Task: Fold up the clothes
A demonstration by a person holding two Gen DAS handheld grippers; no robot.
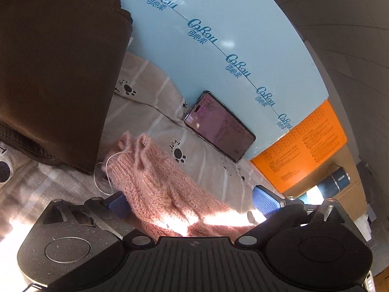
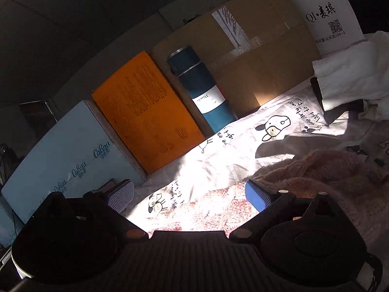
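A fuzzy pink knit garment [image 1: 155, 177] lies crumpled on a pale bedsheet [image 1: 150, 90] printed with paw marks. My left gripper [image 1: 190, 202] stands wide open over it. The knit runs between the blue pads; the left pad [image 1: 116, 203] sits at its edge and the other pad stands apart from it. A loose thread curls off the knit's far end. In the right wrist view the same pink knit [image 2: 316, 175] spreads at the lower right. My right gripper [image 2: 189, 198] is wide open, its right pad [image 2: 257, 198] at the knit's edge, with sunlit sheet [image 2: 218, 146] between the pads.
A folded brown garment [image 1: 56, 73] lies at the left. A phone [image 1: 218, 125] leans on a light blue box [image 1: 218, 24]. Beside that box stand an orange box [image 2: 145, 112], a blue bottle [image 2: 201, 90] and a cardboard box [image 2: 255, 56]. White cloth [image 2: 347, 73] is piled at the far right.
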